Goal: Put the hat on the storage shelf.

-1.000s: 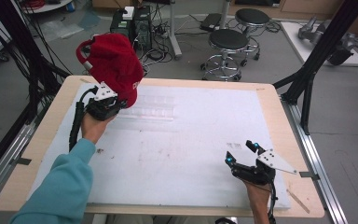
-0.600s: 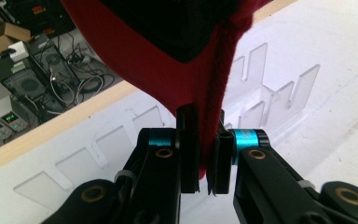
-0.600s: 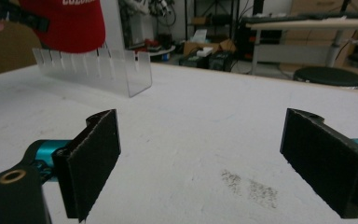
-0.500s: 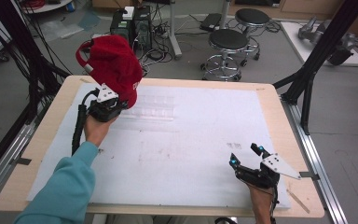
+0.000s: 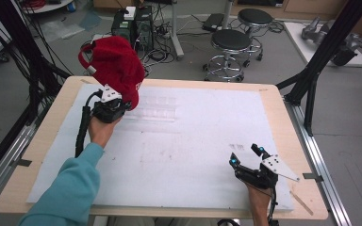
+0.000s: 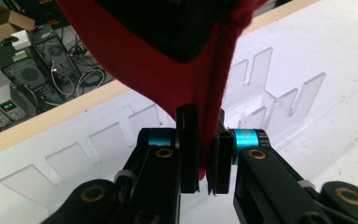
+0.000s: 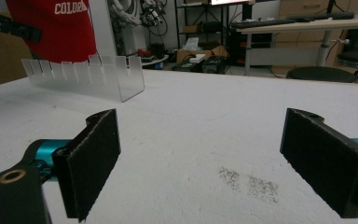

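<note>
I have the left gripper pinching a red cap by a fold of its fabric at the rim, jaws pressed nearly together with the cloth sandwiched between them. From the left gripper view the cap hangs above and ahead of the jaws, its dark inside facing the camera. It is lifted off the table at the far left side, above and slightly left of a clear plastic rack whose slotted dividers stand just beyond the gripper.

The cap looks light and soft; I expect it to sag and swing from a single pinch point, so the crown will fold wherever it meets something. The rim seam where I hold it seems thicker and should resist slipping better than plain cloth. The stiffer brim would be the surer place to grip if I need to steer it. The rack looks rigid but light and slick, and I judge a nudge from the cap or gripper could slide it on the white sheet.

The right gripper rests low at my near right, well apart from the cap, jaws spread wide with nothing between them. In the right gripper view, white letters on the cap read "COLOR", cut off by the frame edge. I can read no other writing.
</note>
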Motion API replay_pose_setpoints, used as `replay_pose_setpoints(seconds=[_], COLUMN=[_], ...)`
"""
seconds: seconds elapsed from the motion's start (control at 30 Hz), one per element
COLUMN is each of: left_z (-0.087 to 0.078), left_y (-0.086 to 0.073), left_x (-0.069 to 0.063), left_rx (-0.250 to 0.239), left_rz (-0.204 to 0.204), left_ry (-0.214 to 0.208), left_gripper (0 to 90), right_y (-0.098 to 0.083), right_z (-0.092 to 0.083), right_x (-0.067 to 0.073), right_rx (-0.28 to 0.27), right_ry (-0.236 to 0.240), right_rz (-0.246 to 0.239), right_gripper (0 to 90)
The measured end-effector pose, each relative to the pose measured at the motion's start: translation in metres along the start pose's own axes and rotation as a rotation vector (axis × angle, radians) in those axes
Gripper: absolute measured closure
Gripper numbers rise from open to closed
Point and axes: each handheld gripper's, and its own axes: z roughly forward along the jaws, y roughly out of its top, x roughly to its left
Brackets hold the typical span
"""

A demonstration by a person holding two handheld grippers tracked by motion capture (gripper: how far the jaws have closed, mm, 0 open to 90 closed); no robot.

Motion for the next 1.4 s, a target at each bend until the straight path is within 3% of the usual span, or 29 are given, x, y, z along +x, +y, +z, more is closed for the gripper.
replay_pose_setpoints(seconds=[0.2,0.5,0.67,1.0,1.17,1.33,1.4], left_z=[0.007,0.014,0.012,0.009,0.004,-0.004,-0.008], left_y=[-0.008,-0.021,-0.027,-0.027,-0.033,-0.047,-0.05], left_x=[-0.003,-0.002,-0.002,-0.004,-0.005,-0.002,0.001], left_rx=[0.016,-0.012,0.001,0.038,0.021,0.048,0.035], left_rz=[0.015,-0.016,-0.037,-0.022,-0.031,-0.064,-0.055], left_ry=[0.007,-0.008,-0.015,-0.032,-0.01,0.015,0.006], left_gripper=[85.0,85.0,84.6,81.7,70.7,41.2,37.1], right_y=[-0.003,-0.004,-0.005,-0.005,-0.006,-0.006,-0.005], right_z=[0.002,0.002,0.001,0.0,0.0,-0.001,0.0], right_x=[0.002,0.003,0.005,0.005,0.004,0.003,0.003], right_rx=[-0.011,-0.013,-0.015,-0.028,-0.035,-0.038,-0.027], right_ry=[-0.014,-0.013,-0.015,-0.023,-0.025,-0.017,-0.017], right_rz=[-0.017,-0.028,-0.035,-0.037,-0.021,-0.01,-0.015], right_gripper=[11.0,11.0,11.0,11.0,11.0,11.0,11.0])
